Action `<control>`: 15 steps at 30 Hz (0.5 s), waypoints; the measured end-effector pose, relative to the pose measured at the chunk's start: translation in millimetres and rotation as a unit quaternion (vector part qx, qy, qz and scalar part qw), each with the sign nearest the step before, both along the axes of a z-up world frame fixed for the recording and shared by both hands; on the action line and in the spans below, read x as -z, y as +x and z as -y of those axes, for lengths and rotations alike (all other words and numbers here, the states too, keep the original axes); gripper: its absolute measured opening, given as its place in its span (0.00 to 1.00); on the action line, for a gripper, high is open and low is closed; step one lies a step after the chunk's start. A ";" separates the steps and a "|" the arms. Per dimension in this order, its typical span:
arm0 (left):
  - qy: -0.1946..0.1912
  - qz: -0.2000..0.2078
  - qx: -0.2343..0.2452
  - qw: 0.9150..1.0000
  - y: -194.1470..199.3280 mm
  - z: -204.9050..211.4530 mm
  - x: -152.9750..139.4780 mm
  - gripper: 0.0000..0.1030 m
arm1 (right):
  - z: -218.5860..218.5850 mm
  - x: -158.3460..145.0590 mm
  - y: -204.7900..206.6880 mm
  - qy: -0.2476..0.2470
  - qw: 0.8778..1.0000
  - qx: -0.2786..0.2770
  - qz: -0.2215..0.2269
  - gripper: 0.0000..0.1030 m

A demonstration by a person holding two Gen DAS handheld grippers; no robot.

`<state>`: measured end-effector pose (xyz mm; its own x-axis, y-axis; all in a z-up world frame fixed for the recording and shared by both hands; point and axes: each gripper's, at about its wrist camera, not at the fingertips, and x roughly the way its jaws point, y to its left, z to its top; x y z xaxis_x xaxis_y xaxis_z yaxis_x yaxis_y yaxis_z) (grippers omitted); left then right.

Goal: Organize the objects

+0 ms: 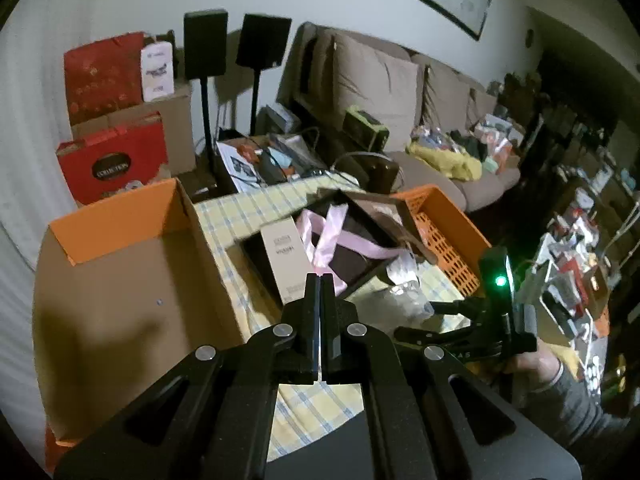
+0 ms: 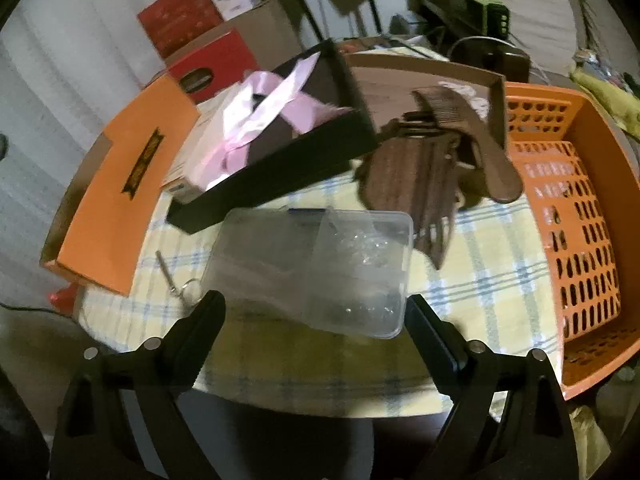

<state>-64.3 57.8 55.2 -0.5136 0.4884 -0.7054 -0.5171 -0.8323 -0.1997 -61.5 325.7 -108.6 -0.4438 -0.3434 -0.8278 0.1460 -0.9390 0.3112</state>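
Note:
My left gripper (image 1: 320,280) is shut with nothing in it, held above the checked tablecloth (image 1: 312,404) in front of a black gift box (image 1: 360,268) with pink ribbon (image 1: 340,236). A slim white carton (image 1: 286,256) leans in that box. My right gripper (image 2: 314,304) stands wide open, low over the table. A clear plastic container (image 2: 316,268) lies between its fingertips (image 2: 212,304), and the pads do not press on it. Behind the container are a brown wooden case (image 2: 412,184) and a wooden comb (image 2: 468,136).
An orange slotted basket (image 2: 580,220) stands at the right and an open cardboard box with orange flaps (image 1: 120,280) at the left. A small metal key on a ring (image 2: 172,276) lies left of the container. A cluttered sofa (image 1: 400,92) and stacked boxes sit behind.

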 end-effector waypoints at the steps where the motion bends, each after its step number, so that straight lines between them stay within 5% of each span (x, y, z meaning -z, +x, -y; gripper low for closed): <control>1: -0.001 0.003 0.001 1.000 1.0 -1.4 3.1 0.00 | 2.3 -0.2 1.9 0.000 1.000 -0.007 0.002 0.89; 6: -0.003 0.022 -0.012 1.000 2.1 -0.9 17.7 0.04 | 18.9 -14.7 20.8 0.064 0.997 -0.021 -0.022 0.82; 8: -0.002 0.026 -0.025 0.999 2.2 2.4 21.9 0.18 | 28.1 -25.8 29.1 0.080 0.995 -0.029 -0.046 0.77; 10: 0.006 0.026 -0.041 0.999 3.3 6.2 24.7 0.48 | 43.8 -36.0 34.2 0.075 0.993 -0.057 -0.066 0.74; 12: 0.013 0.022 -0.054 0.998 5.3 10.6 25.2 0.58 | 59.9 -39.5 33.8 0.080 0.991 -0.078 -0.079 0.68; 15: 0.007 0.015 -0.068 0.998 7.5 15.4 26.5 0.58 | 83.9 -36.7 25.8 0.088 0.987 -0.107 -0.081 0.53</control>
